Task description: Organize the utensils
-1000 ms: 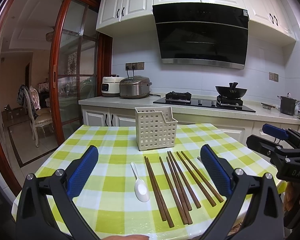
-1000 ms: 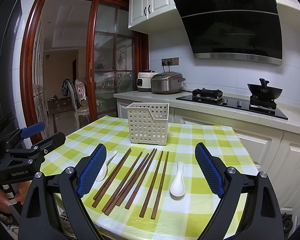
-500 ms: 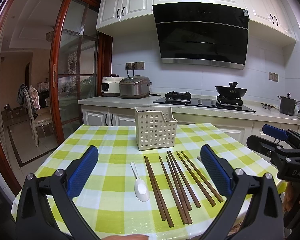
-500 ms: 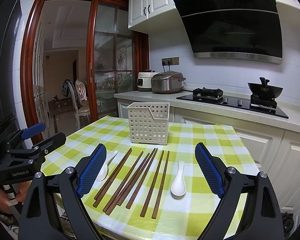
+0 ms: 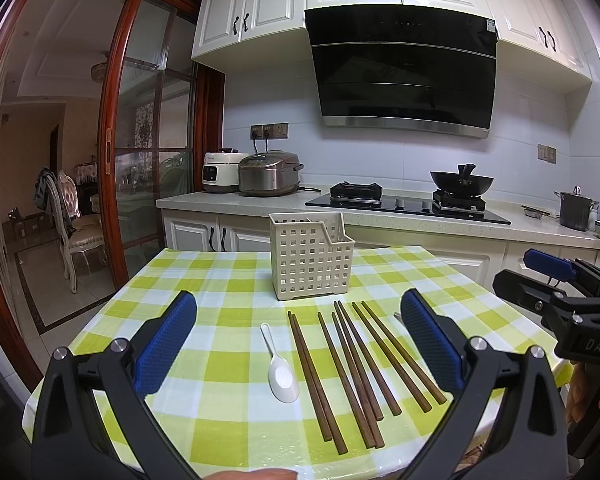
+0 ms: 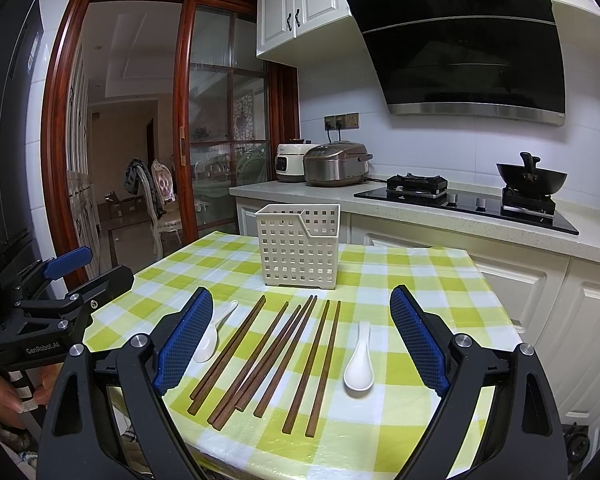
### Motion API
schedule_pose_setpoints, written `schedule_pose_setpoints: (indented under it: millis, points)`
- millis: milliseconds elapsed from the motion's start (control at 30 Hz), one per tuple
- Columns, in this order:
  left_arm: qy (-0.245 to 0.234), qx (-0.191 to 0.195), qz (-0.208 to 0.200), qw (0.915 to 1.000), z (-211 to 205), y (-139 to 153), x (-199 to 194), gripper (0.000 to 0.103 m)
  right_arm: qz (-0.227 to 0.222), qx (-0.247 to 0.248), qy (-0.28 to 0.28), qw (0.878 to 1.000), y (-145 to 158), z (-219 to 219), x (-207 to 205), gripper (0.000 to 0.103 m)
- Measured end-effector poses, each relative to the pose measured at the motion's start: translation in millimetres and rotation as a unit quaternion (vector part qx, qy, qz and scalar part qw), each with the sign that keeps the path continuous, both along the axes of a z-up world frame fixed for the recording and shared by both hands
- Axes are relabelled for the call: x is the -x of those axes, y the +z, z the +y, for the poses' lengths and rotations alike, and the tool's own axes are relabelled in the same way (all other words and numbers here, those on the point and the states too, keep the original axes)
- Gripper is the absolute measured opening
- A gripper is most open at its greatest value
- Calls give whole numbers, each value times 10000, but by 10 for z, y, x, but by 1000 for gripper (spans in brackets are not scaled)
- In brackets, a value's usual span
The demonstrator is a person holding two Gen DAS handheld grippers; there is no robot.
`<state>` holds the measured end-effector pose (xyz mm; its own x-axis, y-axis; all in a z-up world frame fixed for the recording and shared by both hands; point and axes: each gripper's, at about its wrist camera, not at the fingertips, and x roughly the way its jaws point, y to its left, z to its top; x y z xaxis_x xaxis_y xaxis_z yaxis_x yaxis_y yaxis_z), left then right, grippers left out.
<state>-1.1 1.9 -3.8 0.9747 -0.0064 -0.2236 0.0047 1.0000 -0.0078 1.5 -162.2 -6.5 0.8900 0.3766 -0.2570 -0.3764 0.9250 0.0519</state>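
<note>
I hold both tongs, left gripper point(image 5: 298, 346) and right gripper point(image 6: 300, 338), spread wide and empty above the chopsticks point(image 6: 268, 354) and spoons point(image 6: 359, 364) on the tablecloth point(image 6: 400, 280). Nothing is sorted yet; next I'd pinch one utensil and carry it to the basket point(image 6: 298, 252) behind.

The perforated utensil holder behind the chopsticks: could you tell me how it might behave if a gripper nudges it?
The utensil holder looks like thin, hole-filled plastic and appears empty, so it is probably light and may slide on the checked tablecloth. It stands fairly tall on a small base, so a push near its rim could tip it.
</note>
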Motion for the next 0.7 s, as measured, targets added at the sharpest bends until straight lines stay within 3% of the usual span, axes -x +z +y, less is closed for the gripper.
schedule_pose_setpoints:
  millis: [700]
  points:
    - [-70,49,70,9999,5,-5,-29,99,37,-33,-8,10000,-29,28,10,85]
